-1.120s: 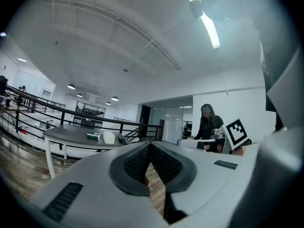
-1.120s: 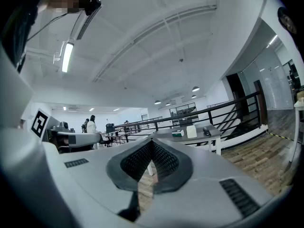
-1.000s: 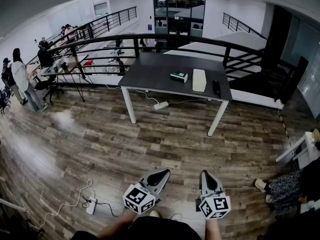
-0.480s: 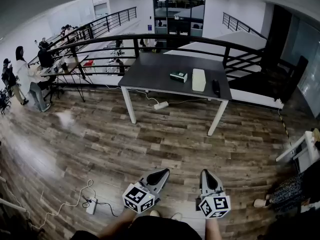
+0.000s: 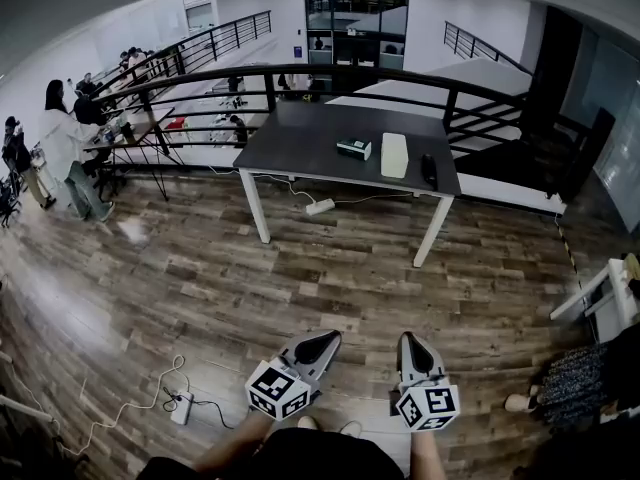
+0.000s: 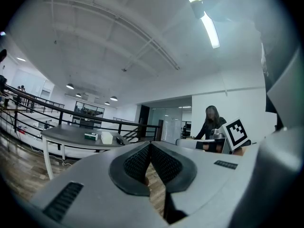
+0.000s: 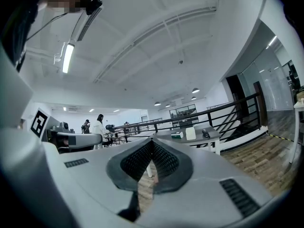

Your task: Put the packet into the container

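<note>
Packet [image 5: 354, 148] sits on the dark table [image 5: 300, 138], just beside the white container [image 5: 395, 155], not in it; too far off to see inside that one. Left gripper [image 5: 325, 340] and right gripper [image 5: 410, 339] both pinched together, nothing between the jaws, well apart from the table.

L claw [image 5: 329, 339], R claw [image 5: 410, 339] grey; blk pads [image 6: 137, 163]; b/w cubes [image 5: 278, 393].
</note>
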